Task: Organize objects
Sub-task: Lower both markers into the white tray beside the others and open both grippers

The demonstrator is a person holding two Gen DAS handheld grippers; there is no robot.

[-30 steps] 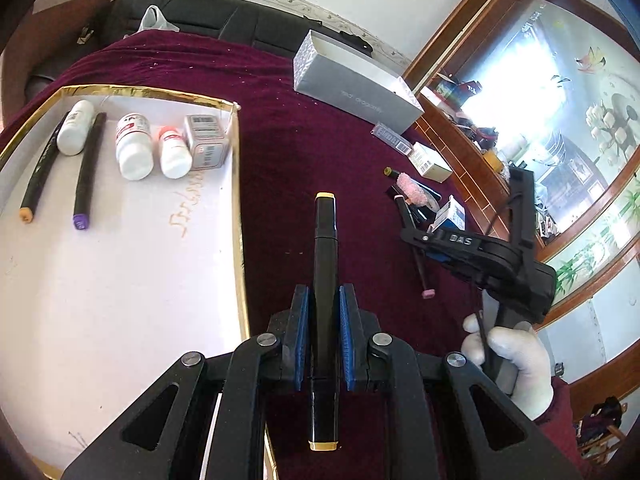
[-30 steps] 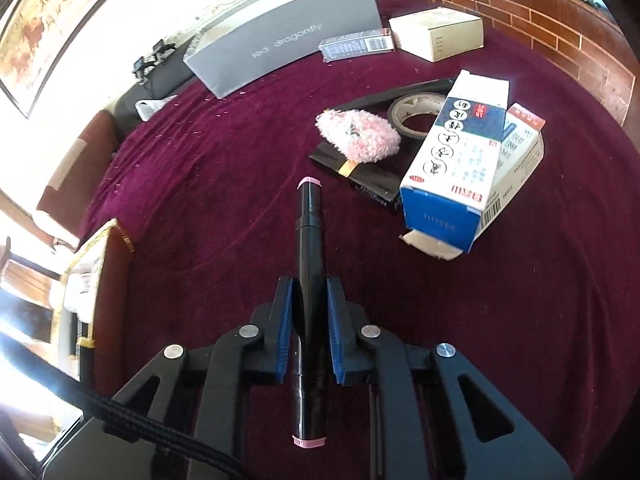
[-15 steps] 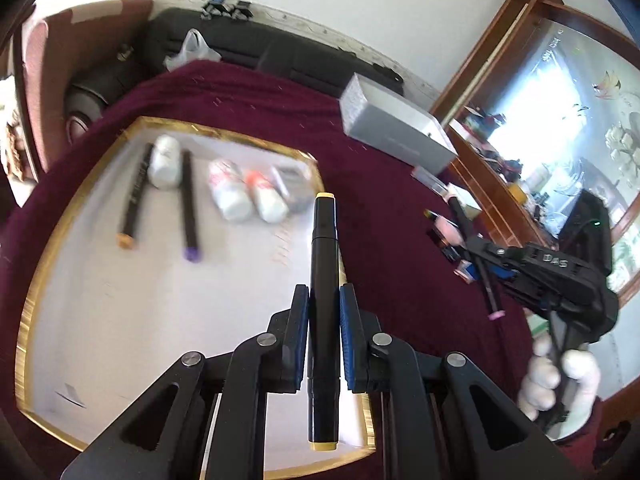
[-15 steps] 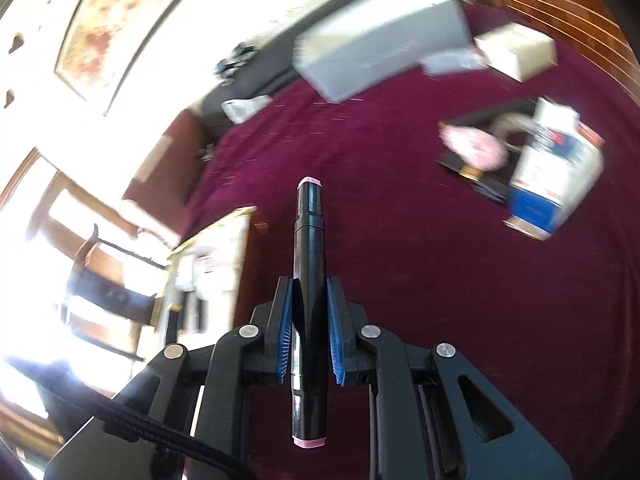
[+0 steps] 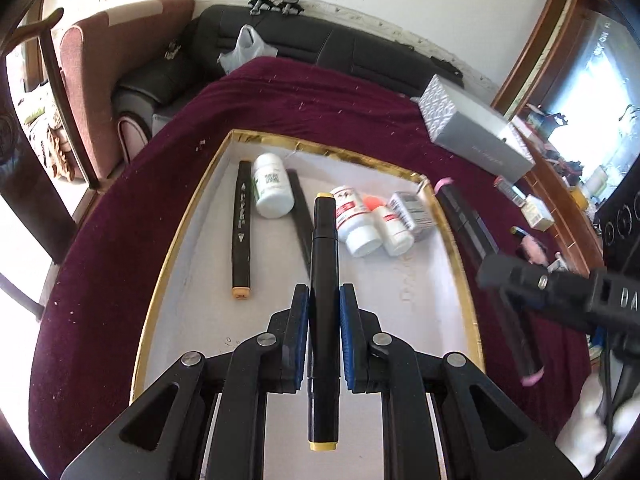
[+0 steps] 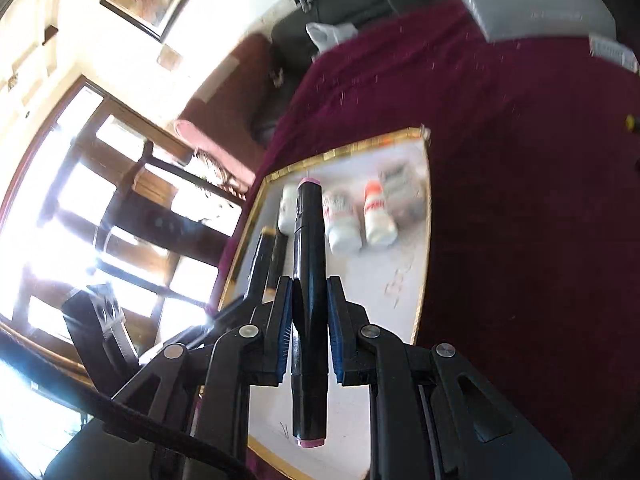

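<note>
My left gripper (image 5: 324, 304) is shut on a black marker with yellow ends (image 5: 324, 264) and holds it above the gold-rimmed white tray (image 5: 436, 308). My right gripper (image 6: 308, 296) is shut on a black marker with pink ends (image 6: 308, 240), also over the tray (image 6: 400, 280); the right gripper also shows at the right of the left wrist view (image 5: 560, 292). In the tray lie two black markers (image 5: 242, 228), several white bottles (image 5: 272, 192) and a small box (image 5: 412, 210).
The tray sits on a dark red tablecloth (image 5: 120, 248). A long grey box (image 5: 476, 136) lies at the back right, with small boxes and a pink fluffy thing (image 5: 534, 250) further right. A black sofa (image 5: 320, 48) and a chair (image 5: 100, 80) stand behind.
Both grippers have swung left from the cluttered right side of the table to above the tray, each still holding its marker.
</note>
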